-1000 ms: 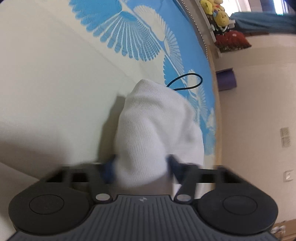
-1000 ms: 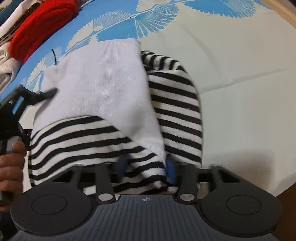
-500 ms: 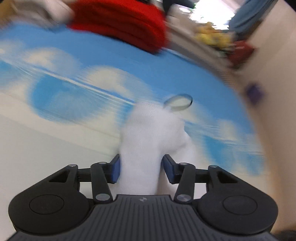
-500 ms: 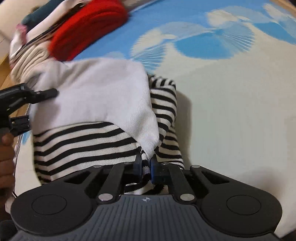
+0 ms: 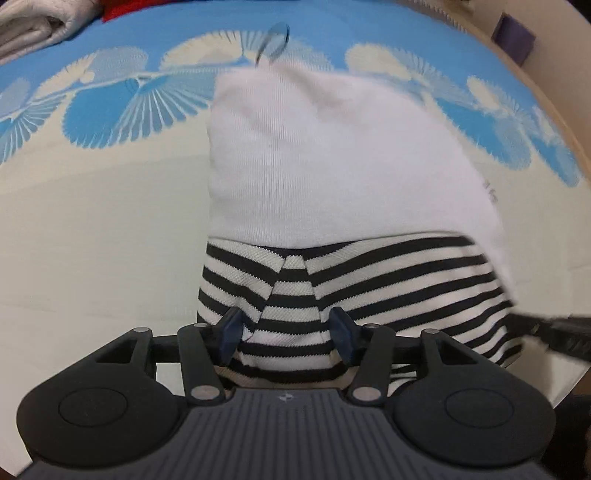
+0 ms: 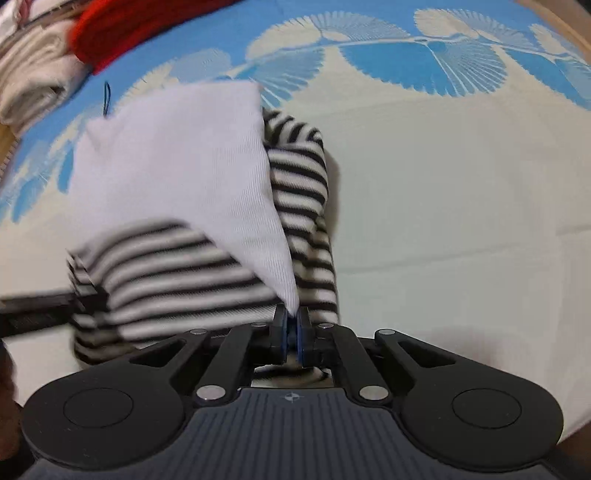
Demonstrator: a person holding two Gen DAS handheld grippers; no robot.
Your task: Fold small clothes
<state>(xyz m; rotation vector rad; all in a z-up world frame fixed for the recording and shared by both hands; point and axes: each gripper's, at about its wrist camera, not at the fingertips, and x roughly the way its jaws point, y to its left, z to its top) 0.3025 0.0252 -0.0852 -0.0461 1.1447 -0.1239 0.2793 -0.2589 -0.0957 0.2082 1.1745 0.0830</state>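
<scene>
A small garment lies on the bedspread (image 6: 443, 184), with a white panel (image 5: 332, 158) over a black-and-white striped part (image 5: 369, 280). My left gripper (image 5: 286, 325) hangs over the near striped edge. Its jaws are opening, and a raised fold of striped cloth sits loose between them. My right gripper (image 6: 291, 325) is shut on the garment, at the pointed corner of its white panel (image 6: 184, 155) where that meets the striped cloth (image 6: 166, 269). The left gripper's dark finger (image 6: 37, 310) shows blurred at the striped edge on the left of the right wrist view.
Folded red cloth (image 6: 122, 26) and pale folded cloths (image 6: 33, 74) are stacked at the far left of the blue-patterned spread. A thin dark loop (image 5: 273, 40) lies just beyond the garment. A purple object (image 5: 513, 33) stands past the bed's far right edge.
My left gripper let go of the white cloth, swung round and now sits wider over the striped edge. My right gripper closed from around the cloth to a tight pinch on the corner.
</scene>
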